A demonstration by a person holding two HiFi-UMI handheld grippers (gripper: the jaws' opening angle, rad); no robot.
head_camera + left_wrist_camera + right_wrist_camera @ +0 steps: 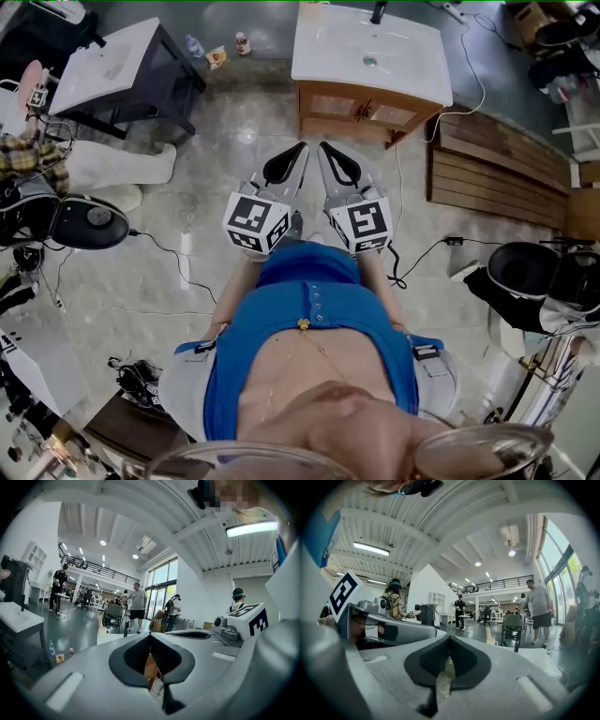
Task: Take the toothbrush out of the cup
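Head view: grey two-jaw left gripper (298,150) and right gripper (325,150) are clenched empty and held level, probably just approaching. The small pale cup (491,642) with upright toothbrush (488,632) stands well ahead, seemingly on the white washbasin counter (328,42).

White-topped vanity (412,70) on glossy floor (234,141)

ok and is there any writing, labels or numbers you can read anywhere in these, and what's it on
No readable words or numbers in any view.
Left cube and right cube: black-and-white square marker patterns, not letters.
Small marker tag at the head view's left edge: a similar pattern, no text.
Bottle and snack packet on the floor: labels too small to read.
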